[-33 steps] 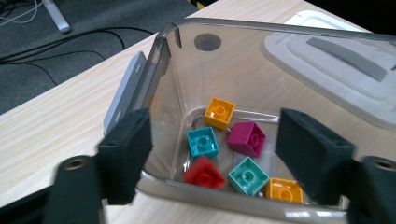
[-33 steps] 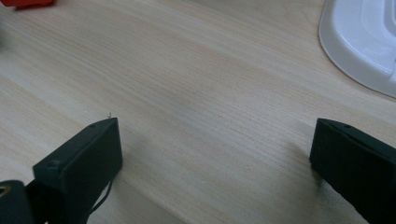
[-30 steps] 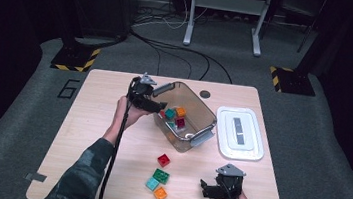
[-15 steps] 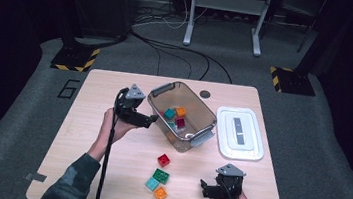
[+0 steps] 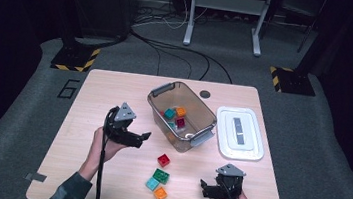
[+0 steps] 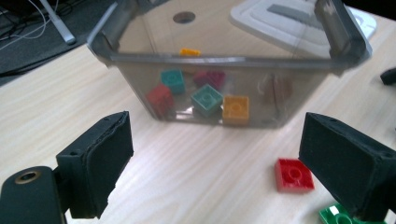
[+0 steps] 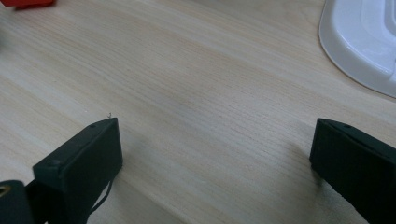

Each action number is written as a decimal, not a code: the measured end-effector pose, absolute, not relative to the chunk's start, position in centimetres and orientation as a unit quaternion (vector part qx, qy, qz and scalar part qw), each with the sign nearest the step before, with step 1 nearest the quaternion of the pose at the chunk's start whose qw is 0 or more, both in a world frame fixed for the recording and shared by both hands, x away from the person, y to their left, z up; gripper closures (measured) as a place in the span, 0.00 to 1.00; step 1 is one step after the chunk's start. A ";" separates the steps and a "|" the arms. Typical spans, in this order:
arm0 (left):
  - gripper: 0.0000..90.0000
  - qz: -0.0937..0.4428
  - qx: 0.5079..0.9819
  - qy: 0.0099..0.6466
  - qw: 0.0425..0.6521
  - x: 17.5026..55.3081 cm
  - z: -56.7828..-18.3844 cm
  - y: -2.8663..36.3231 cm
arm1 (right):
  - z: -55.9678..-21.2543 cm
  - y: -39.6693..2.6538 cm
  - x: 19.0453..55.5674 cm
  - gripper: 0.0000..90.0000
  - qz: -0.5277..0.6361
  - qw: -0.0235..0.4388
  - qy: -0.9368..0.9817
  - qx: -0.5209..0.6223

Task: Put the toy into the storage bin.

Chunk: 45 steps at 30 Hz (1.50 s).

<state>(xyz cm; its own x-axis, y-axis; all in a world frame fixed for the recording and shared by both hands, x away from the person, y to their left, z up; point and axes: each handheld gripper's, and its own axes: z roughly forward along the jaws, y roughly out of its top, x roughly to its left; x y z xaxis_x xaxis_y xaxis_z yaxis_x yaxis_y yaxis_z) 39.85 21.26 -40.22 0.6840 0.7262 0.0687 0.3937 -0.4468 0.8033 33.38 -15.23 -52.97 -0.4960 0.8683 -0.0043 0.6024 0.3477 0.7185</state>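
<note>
Jaws apart and empty, the left gripper [image 5: 146, 136] hovers beside the bin [image 5: 181, 116], angled toward the red brick [image 5: 163, 160].

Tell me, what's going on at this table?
A person is sorting small plastic building bricks into a clear plastic bin. The left gripper, its jaws just opened and holding nothing, hangs beside the bin near the red brick on the wooden table. The right gripper rests open by the table's near edge.
</note>
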 end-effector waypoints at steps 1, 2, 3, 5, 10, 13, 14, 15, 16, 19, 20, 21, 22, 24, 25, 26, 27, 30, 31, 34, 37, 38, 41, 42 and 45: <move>0.10 0.205 0.826 0.339 0.400 39.5 -40.6 21.2 | -53.0 -15.2 33.4 0.02 0.337 0.198 0.797 0.461; 0.09 0.206 0.827 0.338 0.399 39.3 -40.9 21.2 | -53.0 -15.2 33.4 0.02 0.336 0.198 0.797 0.462; 0.09 0.206 0.829 0.337 0.395 38.9 -41.2 21.1 | -53.0 -15.2 33.4 0.02 0.337 0.198 0.797 0.462; 0.08 0.199 0.829 0.341 0.395 38.4 -42.0 21.0 | -53.0 -15.2 33.4 0.02 0.337 0.198 0.797 0.462; 0.05 0.188 0.831 0.347 0.392 37.3 -43.6 21.2 | -53.0 -15.2 33.4 0.02 0.336 0.198 0.797 0.462; 0.04 0.175 0.830 0.353 0.395 36.8 -44.7 21.1 | -53.0 -15.2 33.4 0.02 0.337 0.198 0.797 0.461; 0.03 0.168 0.832 0.353 0.393 36.7 -45.1 20.9 | -53.0 -15.2 33.4 0.02 0.336 0.198 0.797 0.461; 0.03 0.159 0.835 0.353 0.392 36.5 -45.7 20.7 | -53.0 -15.2 33.4 0.02 0.337 0.197 0.795 0.464; 0.03 0.154 0.837 0.352 0.389 36.3 -46.1 20.5 | -53.0 -15.1 33.4 0.02 0.337 0.199 0.793 0.467; 0.02 0.146 0.843 0.349 0.382 36.0 -47.3 19.9 | -53.0 -15.1 33.4 0.02 0.337 0.199 0.793 0.467; 0.02 0.141 0.844 0.351 0.380 35.8 -47.9 19.7 | -53.0 -15.2 33.4 0.02 0.337 0.199 0.794 0.466; 0.02 0.141 0.844 0.351 0.380 35.8 -47.9 19.7 | -53.0 -15.2 33.4 0.02 0.337 0.199 0.794 0.466; 0.02 0.139 0.845 0.351 0.379 35.7 -48.4 19.5 | -53.0 -15.1 33.4 0.02 0.337 0.199 0.793 0.467; 0.02 0.138 0.849 0.347 0.373 35.5 -48.9 19.3 | -53.0 -15.1 33.4 0.02 0.338 0.198 0.794 0.466; 0.02 0.135 0.851 0.346 0.371 35.4 -49.2 19.1 | -53.0 -15.2 33.4 0.02 0.338 0.197 0.794 0.465; 0.02 0.137 0.852 0.345 0.369 35.3 -49.5 18.9 | -53.0 -15.1 33.4 0.02 0.338 0.198 0.793 0.466; 0.02 0.134 0.853 0.345 0.368 35.2 -49.7 18.8 | -53.0 -15.1 33.4 0.02 0.337 0.199 0.792 0.467; 0.02 0.128 0.853 0.347 0.369 34.9 -50.4 18.5 | -53.0 -15.1 33.4 0.02 0.337 0.199 0.793 0.467; 0.02 0.125 0.854 0.347 0.368 34.8 -50.6 18.4 | -53.0 -15.1 33.4 0.02 0.337 0.199 0.792 0.467; 0.02 0.120 0.855 0.348 0.366 34.6 -51.0 18.1 | -53.0 -15.1 33.4 0.02 0.337 0.199 0.792 0.467; 0.02 0.120 0.852 0.349 0.371 34.3 -51.1 18.0 | -53.0 -15.1 33.4 0.02 0.337 0.199 0.792 0.467; 0.02 0.117 0.852 0.348 0.373 34.1 -51.1 18.0 | -53.0 -15.1 33.4 0.02 0.337 0.199 0.792 0.468; 0.02 0.121 0.854 0.347 0.368 33.9 -51.3 17.9 | -53.0 -15.1 33.4 0.02 0.337 0.199 0.792 0.467; 0.02 0.122 0.855 0.346 0.366 33.9 -51.3 18.0 | -53.0 -15.1 33.4 0.02 0.337 0.199 0.793 0.467; 0.02 0.120 0.852 0.352 0.368 34.0 -51.3 18.3 | -53.0 -15.1 33.4 0.02 0.337 0.199 0.792 0.468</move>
<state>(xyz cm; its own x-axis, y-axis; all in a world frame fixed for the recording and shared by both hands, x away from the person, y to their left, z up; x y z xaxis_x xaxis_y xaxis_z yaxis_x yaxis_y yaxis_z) 34.03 18.32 -51.34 0.7234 0.6883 -0.0547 0.5122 -0.4818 0.7110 33.39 -15.13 -52.99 -0.4834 0.8754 -0.0005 0.6064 0.3353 0.7210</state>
